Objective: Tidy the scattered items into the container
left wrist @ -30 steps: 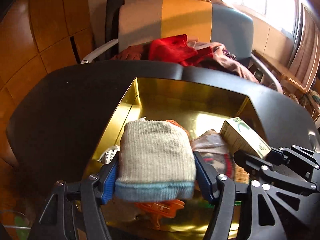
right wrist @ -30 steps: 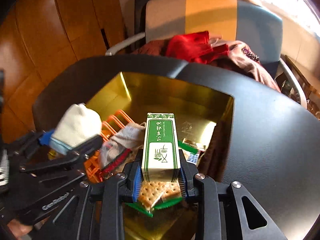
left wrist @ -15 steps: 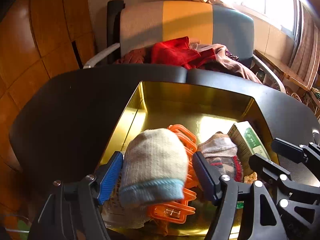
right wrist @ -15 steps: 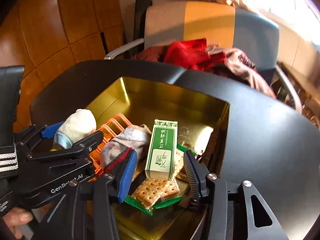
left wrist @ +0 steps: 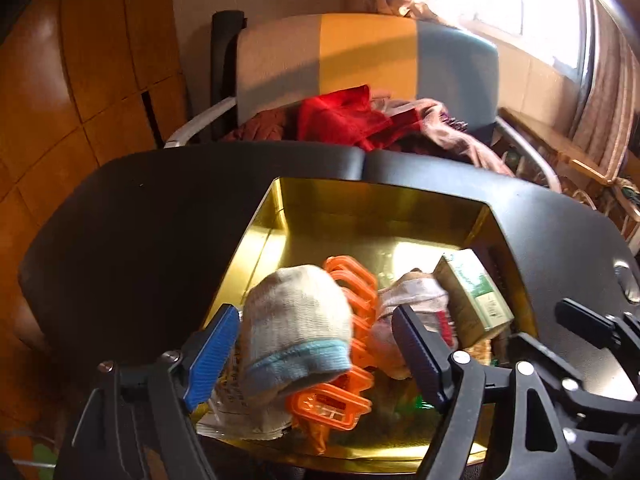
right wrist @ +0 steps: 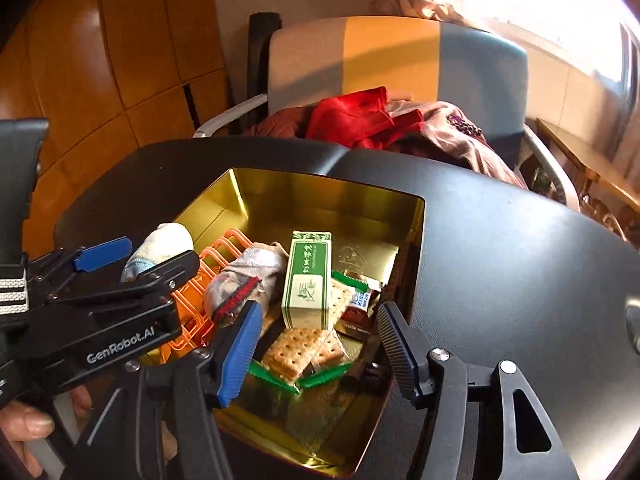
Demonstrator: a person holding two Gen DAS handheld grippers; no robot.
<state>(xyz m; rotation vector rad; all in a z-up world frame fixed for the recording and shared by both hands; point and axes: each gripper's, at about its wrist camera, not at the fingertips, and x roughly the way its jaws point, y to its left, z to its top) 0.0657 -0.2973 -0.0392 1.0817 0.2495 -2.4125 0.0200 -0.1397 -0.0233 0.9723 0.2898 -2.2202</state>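
Observation:
A gold tin [left wrist: 376,204] [right wrist: 320,192] sits on the black table [left wrist: 132,240]. In it lie a cream sock roll with a blue cuff [left wrist: 294,326] [right wrist: 160,248], an orange plastic rack [left wrist: 352,292] [right wrist: 216,252], a grey sock [right wrist: 248,276], a green and white box [right wrist: 308,280] [left wrist: 472,296], crackers [right wrist: 296,350] and snack packets [right wrist: 360,300]. My left gripper [left wrist: 316,344] is open over the sock roll, its jaws apart on both sides of it. My right gripper [right wrist: 316,340] is open above the crackers, just behind the box.
A chair [left wrist: 360,52] with red and pink clothes [left wrist: 348,120] stands behind the table. Wooden wall panels [left wrist: 60,80] are at the left. A window and curtain [left wrist: 580,40] are at the right. A hand [right wrist: 28,428] holds the left gripper.
Both grippers opened. The sock roll dropped from the left gripper onto the orange rack. The green box dropped from the right gripper into the tin. Both grippers have drawn back a little.

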